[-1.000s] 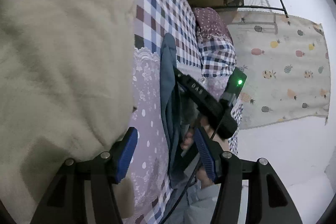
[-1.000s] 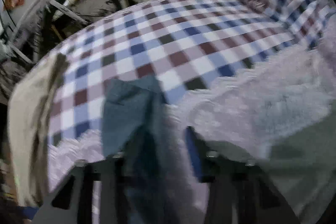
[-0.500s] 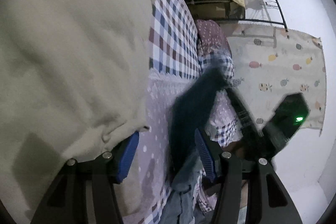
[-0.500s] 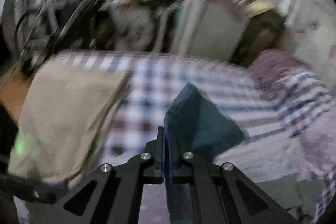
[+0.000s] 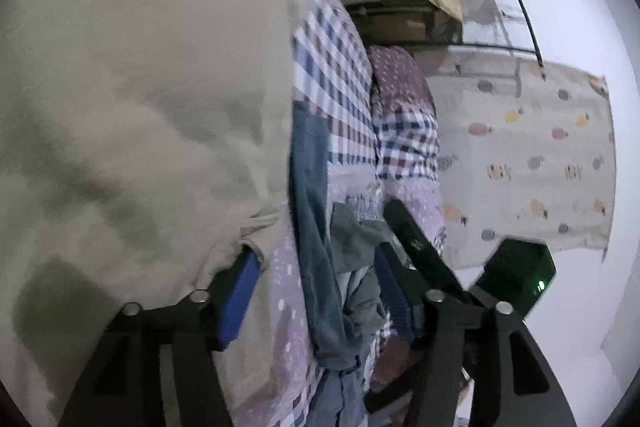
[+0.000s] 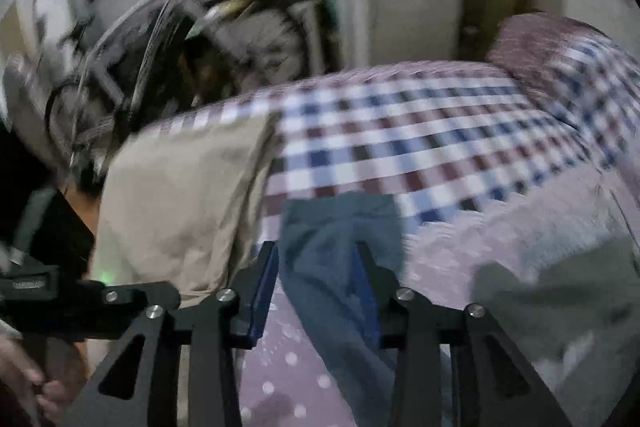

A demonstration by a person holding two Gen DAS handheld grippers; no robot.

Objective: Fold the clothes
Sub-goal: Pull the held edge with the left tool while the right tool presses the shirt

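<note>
A dark blue garment (image 6: 332, 239) lies in a long strip on the bed. It runs between the fingers of my right gripper (image 6: 316, 291), whose jaws stand open around it. In the left wrist view the same blue garment (image 5: 312, 227) passes between the spread fingers of my open left gripper (image 5: 316, 287). A big beige garment (image 5: 140, 107) fills the left, and its hem touches the left blue pad (image 5: 240, 291). The right gripper's black body (image 5: 424, 255) sits close by on the right.
The bed has a checked sheet (image 6: 400, 131) and a pillow (image 6: 560, 51). A grey-green garment (image 6: 560, 307) lies to the right. A bicycle (image 6: 160, 47) and boxes stand behind the bed. A fruit-print mat (image 5: 520, 155) covers the floor. A hand (image 6: 24, 387) shows low left.
Half a second ago my right gripper was shut on the raised blue garment; now its jaws are apart and the garment lies flat on the bed. The left gripper stays open.
</note>
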